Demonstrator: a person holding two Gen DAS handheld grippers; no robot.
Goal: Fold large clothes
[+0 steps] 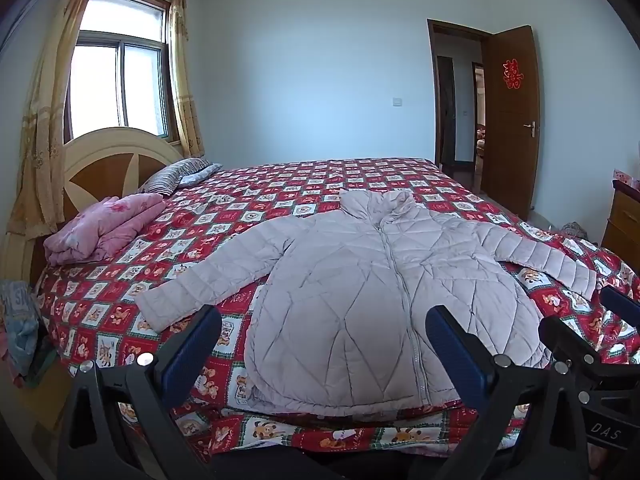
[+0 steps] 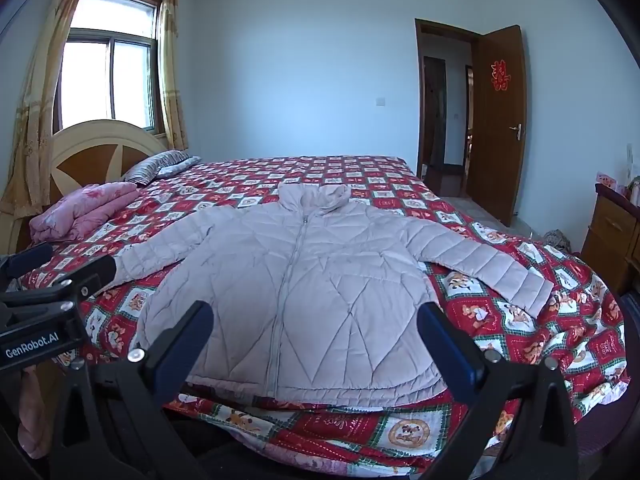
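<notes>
A pale lilac quilted jacket lies flat and zipped on the bed, collar towards the far wall, both sleeves spread out sideways. My left gripper hovers open in front of the jacket's hem, near the bed's front edge, with nothing between its blue-padded fingers. My right gripper is also open in front of the hem, empty. In the left wrist view the right gripper shows at the right edge; in the right wrist view the left gripper shows at the left edge.
The bed wears a red patterned quilt. A folded pink blanket and striped pillows lie by the headboard on the left. A wooden cabinet stands at right, an open brown door beyond. Clothes hang at the left.
</notes>
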